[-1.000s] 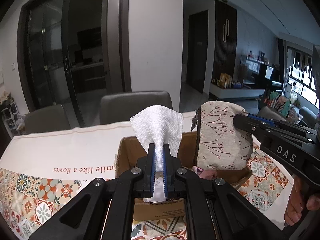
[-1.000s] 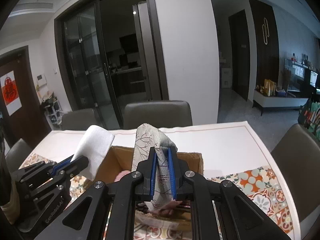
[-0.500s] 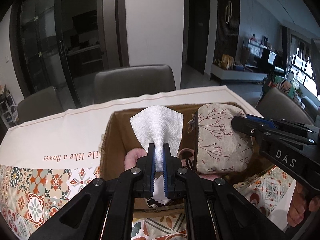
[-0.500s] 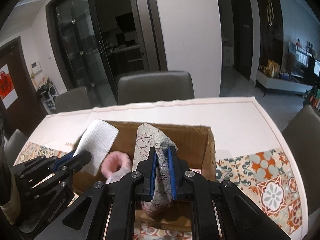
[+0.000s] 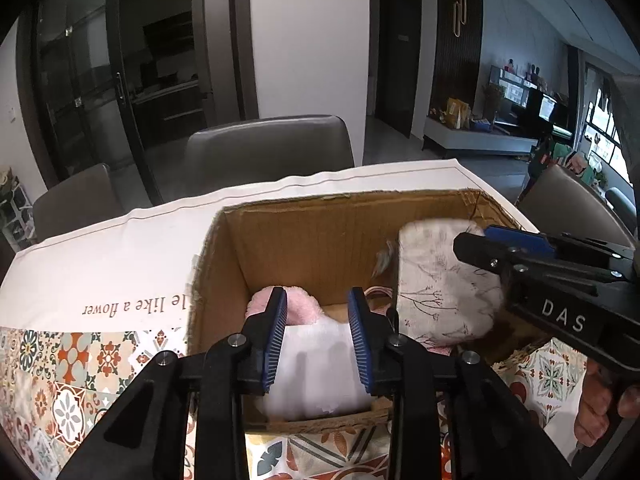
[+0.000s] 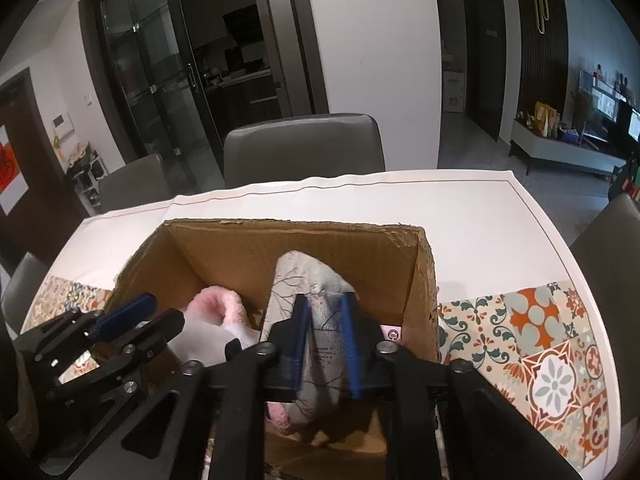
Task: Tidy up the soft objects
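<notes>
Two soft things are going into the cardboard box point(image 5: 280, 240) on the surface point(image 6: 500, 216) at once. The left gripper point(image 5: 318, 334) has its fingers spread apart with nothing between them, and the white cloth point(image 5: 316, 364) lies loose below, inside the box near its front wall and beside a pink fluffy item point(image 5: 298, 308). The right gripper point(image 6: 324, 344) is clenched on the patterned pouch point(image 6: 308, 280), which stands upright and low inside the box, toward its right side. To finish this step well, I would lower the pouch until its bottom rests on the box floor or on the items beneath, then part the fingers fully before lifting, so the fabric does not snag and ride back out. Lifting the left gripper straight up should avoid dragging the cloth over the box's front edge. The pouch looks floppy and may tip once let go.
</notes>
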